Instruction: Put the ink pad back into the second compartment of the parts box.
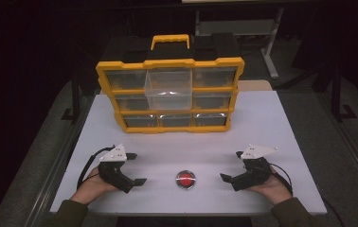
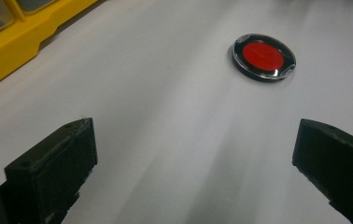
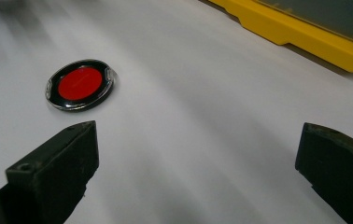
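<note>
Red disc (image 1: 185, 179), round with a black-and-chrome rim, lies flat between both wide-open claws (image 1: 136, 168) (image 1: 230, 166).

Two hands, each with a wide-apart, empty claw.
The left claw (image 1: 135, 168) and the right claw (image 1: 231, 166) sit low near the person's edge, pointing inward toward each other, held from below by the left hand (image 1: 90, 187) and right hand (image 1: 272, 187).

Dim dark room, table (image 1: 272, 118) lit from above, glare on drawers (image 1: 168, 90), soft grainy frames, blurred tongs close up
</note>
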